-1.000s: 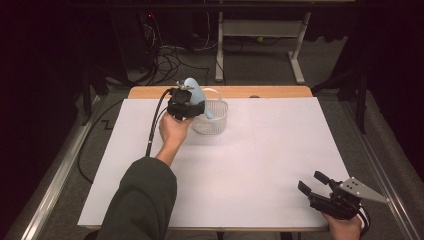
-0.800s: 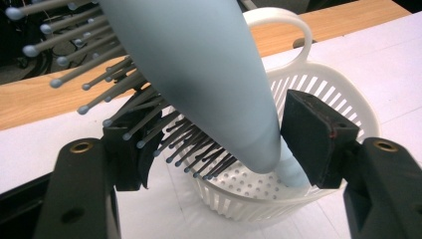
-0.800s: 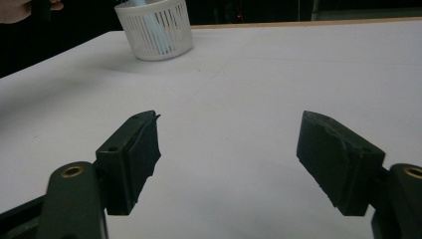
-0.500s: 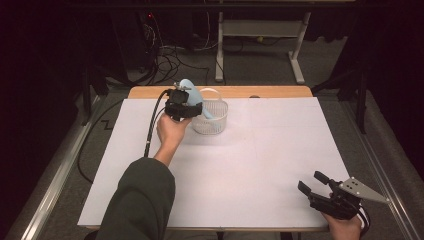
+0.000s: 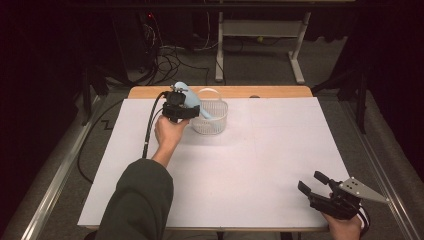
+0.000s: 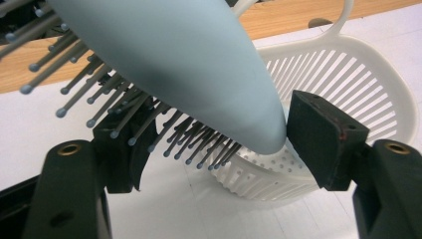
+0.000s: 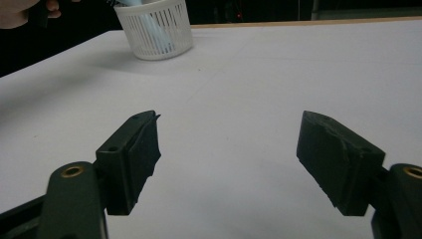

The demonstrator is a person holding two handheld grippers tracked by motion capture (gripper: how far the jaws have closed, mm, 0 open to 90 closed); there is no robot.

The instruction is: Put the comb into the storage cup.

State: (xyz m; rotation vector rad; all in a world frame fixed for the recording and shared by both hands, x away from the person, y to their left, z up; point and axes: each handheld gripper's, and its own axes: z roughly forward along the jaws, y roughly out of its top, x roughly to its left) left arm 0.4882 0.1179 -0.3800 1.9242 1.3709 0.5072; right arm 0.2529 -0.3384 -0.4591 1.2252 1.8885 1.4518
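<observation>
Left tongs (image 6: 209, 149) have been opening around one hairbrush (image 6: 174, 64).

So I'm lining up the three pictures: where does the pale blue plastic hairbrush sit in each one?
High view: pale blue plastic hairbrush at top centre, left of the white slotted plastic basket.
Left gripper view: upper left, between the jaws.
Right gripper view: top left, standing in the basket.
Shared landmark: the basket.

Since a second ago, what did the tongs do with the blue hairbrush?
The left tongs have just been opening around the blue hairbrush, which leans into the white basket; the brush is between them with a gap on the bristle side. The basket, the brush and the open right tongs kept their places.
</observation>
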